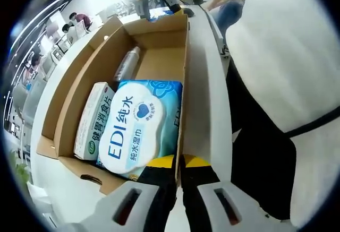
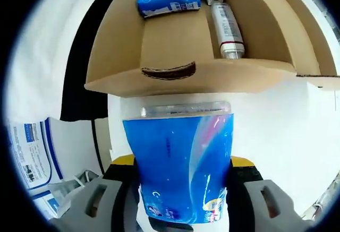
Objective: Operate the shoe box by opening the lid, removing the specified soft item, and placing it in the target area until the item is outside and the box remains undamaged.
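Box (image 1: 159,46) of brown cardboard sits open on a white table (image 1: 204,83), holding a wipes pack (image 1: 139,126), a green-lettered carton (image 1: 94,120) and a slim bottle (image 1: 127,63). Left gripper (image 1: 179,176) has its jaws pinched on the box's wall at the near corner. Right gripper (image 2: 183,189) is clamped on a blue soft pack (image 2: 180,163), held outside the box just before its end wall. Behind, people sit at desks (image 1: 71,22) in a bright office
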Demonstrator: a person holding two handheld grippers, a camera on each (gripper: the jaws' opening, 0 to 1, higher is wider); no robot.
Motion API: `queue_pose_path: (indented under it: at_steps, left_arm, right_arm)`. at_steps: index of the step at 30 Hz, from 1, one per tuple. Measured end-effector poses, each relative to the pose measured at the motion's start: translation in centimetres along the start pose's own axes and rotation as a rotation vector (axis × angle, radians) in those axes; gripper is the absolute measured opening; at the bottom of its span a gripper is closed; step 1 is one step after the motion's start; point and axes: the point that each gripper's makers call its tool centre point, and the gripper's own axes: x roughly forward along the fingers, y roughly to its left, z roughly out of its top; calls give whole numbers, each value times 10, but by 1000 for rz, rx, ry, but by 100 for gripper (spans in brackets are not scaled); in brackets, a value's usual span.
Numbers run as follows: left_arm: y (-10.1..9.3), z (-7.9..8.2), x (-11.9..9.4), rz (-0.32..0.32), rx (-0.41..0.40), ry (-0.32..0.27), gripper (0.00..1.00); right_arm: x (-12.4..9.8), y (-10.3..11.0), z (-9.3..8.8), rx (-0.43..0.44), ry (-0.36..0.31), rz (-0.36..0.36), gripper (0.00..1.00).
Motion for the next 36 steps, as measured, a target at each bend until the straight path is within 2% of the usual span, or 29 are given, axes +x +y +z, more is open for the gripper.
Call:
queue_pose_path:
  at_steps: [4,7,16,18,20,22,26,28,32,34,36]
  left_arm:
    - [0,0,0,1,1,-1,3]
    - [0,0,0,1,0,0,3]
    - [-1,0,0,4,3,0,3]
    - [-1,0,0,3,4,0,3]
    - [-1,0,0,3,4,1,3]
    - [0,0,0,3,5,1,3]
    - [0,-1,0,3,6,1,3]
    - [0,-1,1,4,7,1,3]
    - [0,-1,1,5,9,5,3]
    - [0,-1,1,5,9,8,3]
    - [0,-1,1,6,14,5,3]
  right_arm:
    - [-1,0,-1,3,-3,6,65]
    - [0,1,-1,59,-13,17,65]
    - [-1,1,-1,48,-37,4,68]
    - [-1,2,1,12,-56,-19,69]
    - [-2,4,1,18,-63,-33,70]
    - [-6,-3,5,-53,-101,-107,73]
    - [-15,0,2,-12,-114,-139,76]
    - [-20,2,-1,28,-124,-156,84]
    - [-26,9,-1,43,-158,-181,86]
    - [-32,6,-1,76,-178,-229,92]
    - [-41,5,6,95,-257,-285,90]
